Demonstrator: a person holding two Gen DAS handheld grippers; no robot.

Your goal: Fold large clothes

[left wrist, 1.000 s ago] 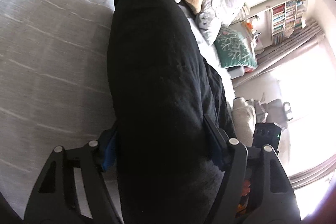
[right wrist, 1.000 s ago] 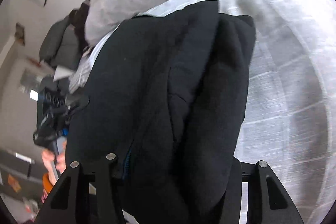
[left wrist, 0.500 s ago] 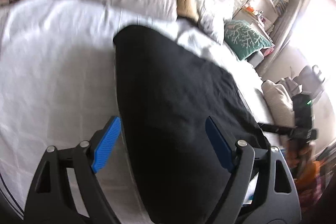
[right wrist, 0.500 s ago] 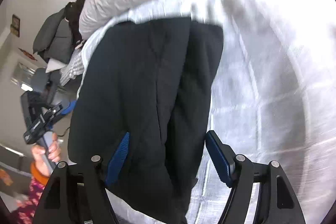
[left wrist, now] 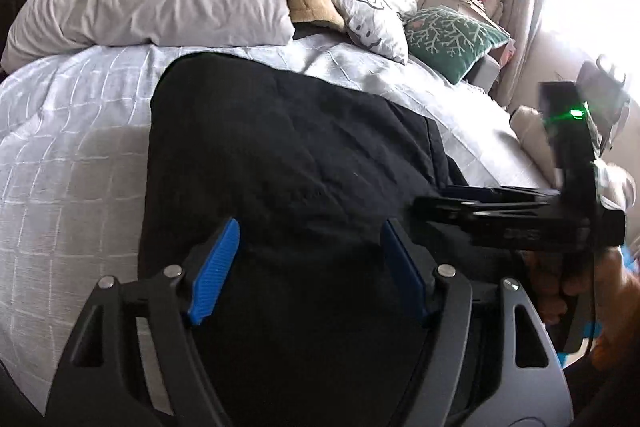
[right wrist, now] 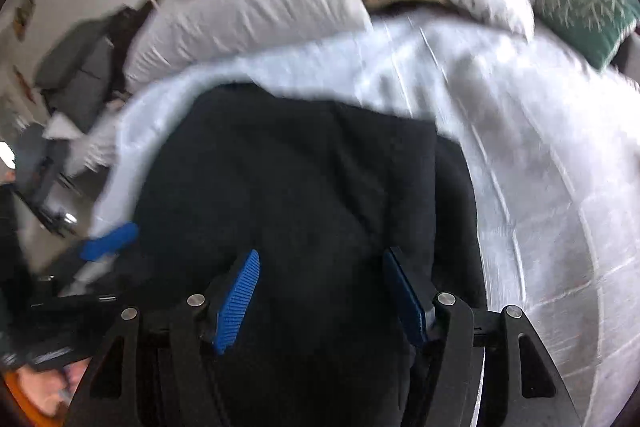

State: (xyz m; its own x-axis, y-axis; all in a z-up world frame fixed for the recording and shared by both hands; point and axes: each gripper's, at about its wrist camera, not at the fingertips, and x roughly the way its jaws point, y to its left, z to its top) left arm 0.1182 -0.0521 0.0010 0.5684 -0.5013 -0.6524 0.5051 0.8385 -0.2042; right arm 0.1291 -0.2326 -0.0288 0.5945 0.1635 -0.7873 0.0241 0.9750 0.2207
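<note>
Left wrist: left gripper (left wrist: 308,267) released, jaws closing over black garment (left wrist: 280,155) folded mid-bed (left wrist: 60,147); could snag only the top layer. Right wrist: right gripper (right wrist: 320,295) unclenched, closing too; blurred, so could drag fold askew.

The bed (left wrist: 72,155) has a checked cover. A folded black garment (left wrist: 280,167) and pillows (left wrist: 160,7) lie on it.
</note>
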